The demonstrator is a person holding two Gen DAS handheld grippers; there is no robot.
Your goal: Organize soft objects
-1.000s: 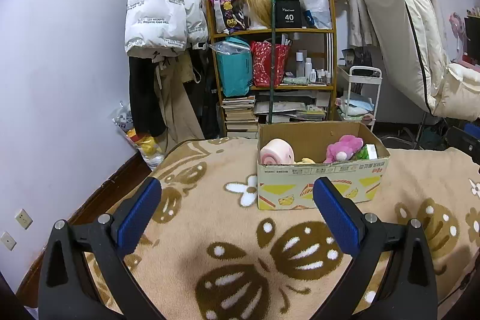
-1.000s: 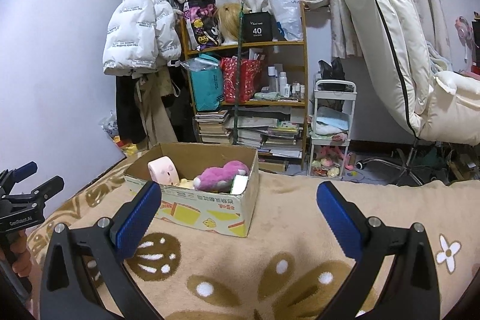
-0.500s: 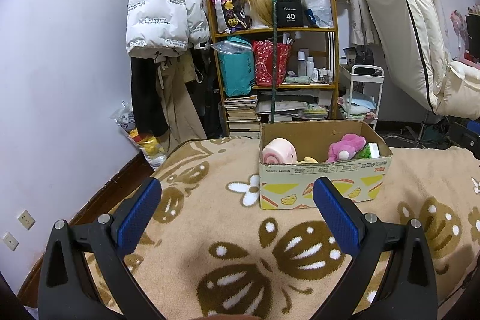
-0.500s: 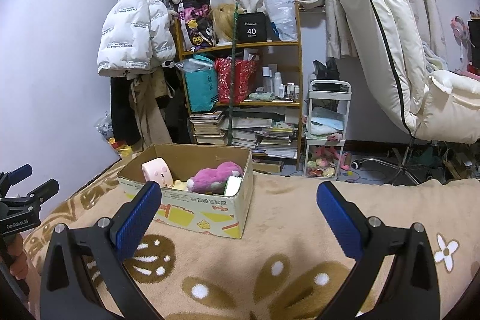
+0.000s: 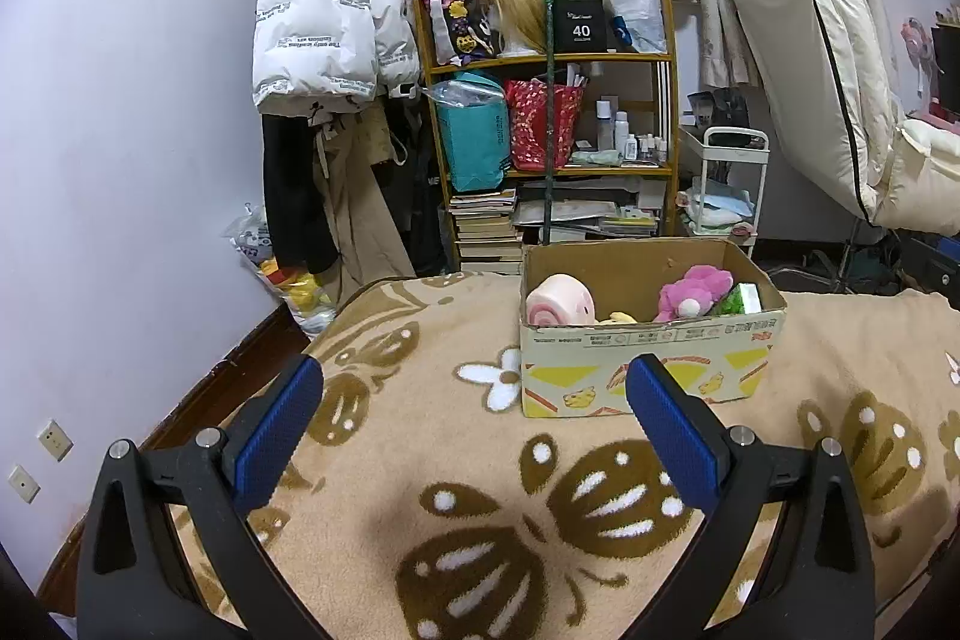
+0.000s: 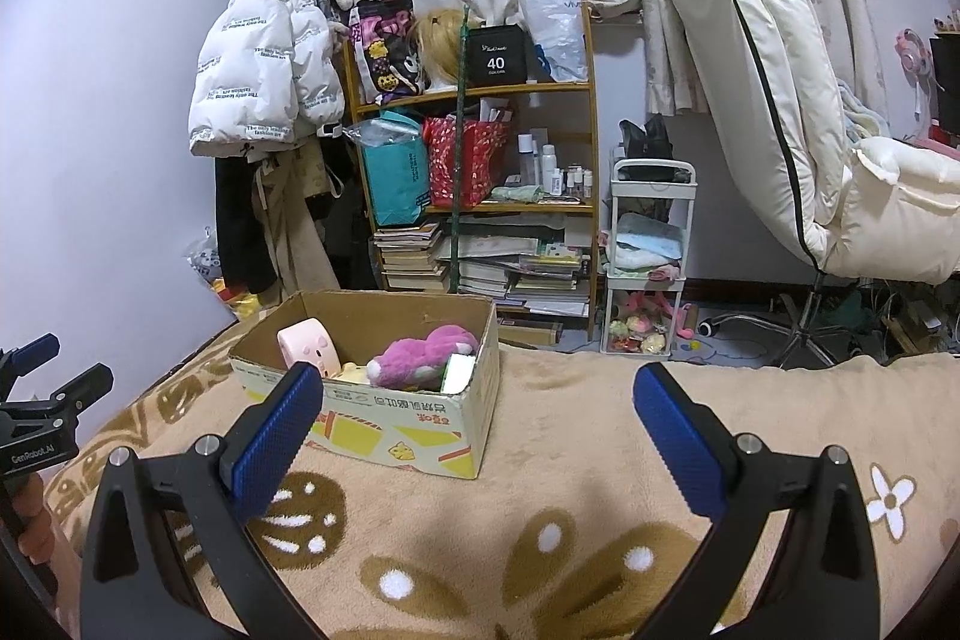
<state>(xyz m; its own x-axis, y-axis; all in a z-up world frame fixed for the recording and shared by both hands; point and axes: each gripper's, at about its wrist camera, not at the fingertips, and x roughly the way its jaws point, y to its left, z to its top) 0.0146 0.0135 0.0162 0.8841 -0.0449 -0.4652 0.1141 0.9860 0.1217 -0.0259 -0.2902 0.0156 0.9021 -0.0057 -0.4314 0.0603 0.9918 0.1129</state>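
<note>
Several soft toys sit inside the cardboard box [image 5: 648, 346] on the flower-patterned blanket [image 5: 456, 490]: a pink roll-shaped plush [image 5: 559, 307] at its left end, a magenta plush animal [image 5: 693, 291] toward its right, a small yellow one [image 5: 618, 318] between them. Left gripper [image 5: 474, 421] and right gripper [image 6: 477, 427] hover above the blanket, jaws spread wide, holding nothing. A cluttered wooden shelf [image 6: 480, 148] stands behind.

Pink plush [image 5: 690, 293], pink roll [image 5: 559, 301] inside box [image 5: 648, 364].
</note>
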